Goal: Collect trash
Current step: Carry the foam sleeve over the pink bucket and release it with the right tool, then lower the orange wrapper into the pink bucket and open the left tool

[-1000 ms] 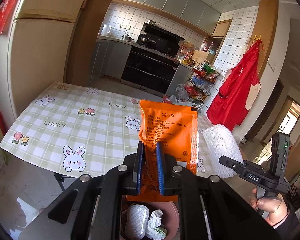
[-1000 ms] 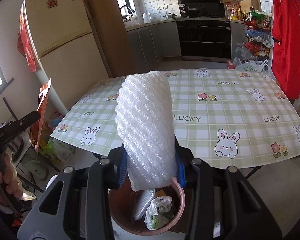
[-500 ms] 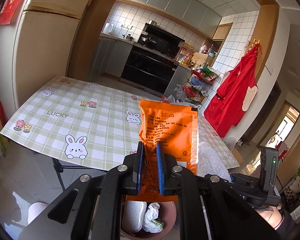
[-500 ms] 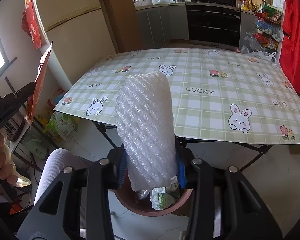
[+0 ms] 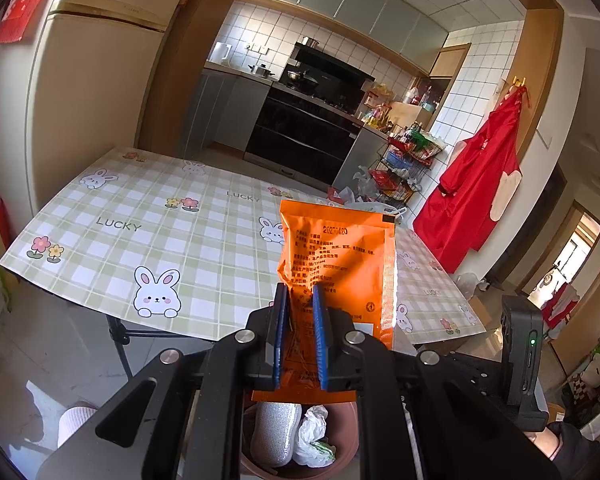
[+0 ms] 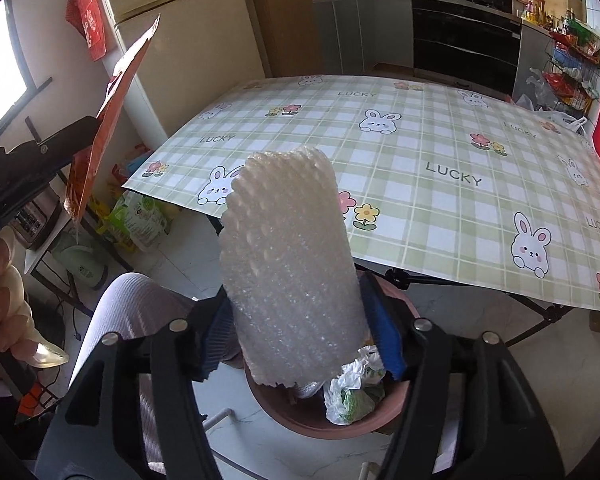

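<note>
My left gripper (image 5: 300, 332) is shut on an orange snack packet (image 5: 340, 264) and holds it upright above a brown round bin (image 5: 348, 432). The bin holds a white foam sleeve (image 5: 274, 432) and crumpled paper (image 5: 314, 436). My right gripper (image 6: 300, 336) is shut on a white foam net sleeve (image 6: 288, 268), upright over the same bin (image 6: 324, 420), with crumpled trash (image 6: 352, 388) inside. The orange packet also shows edge-on in the right wrist view (image 6: 108, 120), far left, in the left gripper.
A table with a green checked bunny cloth (image 5: 180, 240) stands just beyond the bin, also in the right wrist view (image 6: 440, 168). A fridge (image 5: 92, 92) is at the left, kitchen counters and oven (image 5: 304, 136) behind, a red apron (image 5: 476, 196) on the right wall. My knee (image 6: 128, 304) is beside the bin.
Both grippers have drawn back and down from the table edge toward the bin, still holding their items. The right gripper has dropped out of the left view's middle.
</note>
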